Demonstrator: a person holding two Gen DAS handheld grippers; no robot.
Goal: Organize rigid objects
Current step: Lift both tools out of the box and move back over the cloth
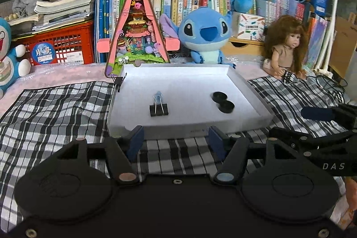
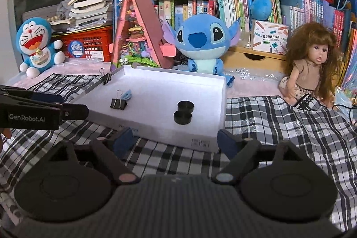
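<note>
At the left edge of the right wrist view, the left gripper (image 2: 67,112) reads "GenRobot.AI"; its jaws stand part open on nothing. In the white tray (image 1: 250,90) on the checked cloth (image 1: 55,108), a black binder clip (image 1: 158,109) lies left of centre and two black discs (image 1: 223,102) touch toward the right wall. A second clip (image 2: 106,77) grips the tray's far left corner. The right gripper (image 2: 176,142) gapes wide and empty before the tray's near edge, which hides part of a small label. The box (image 2: 268,36) reads "POCKET LABEL PRINTER".

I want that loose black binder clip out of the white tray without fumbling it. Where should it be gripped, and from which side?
Grip the binder clip across its black body, probably from above and the near side. The body lies flat on the white tray, wire handles pointing away toward the far wall. The left hand-held gripper is open, empty, roughly lined up.
</note>
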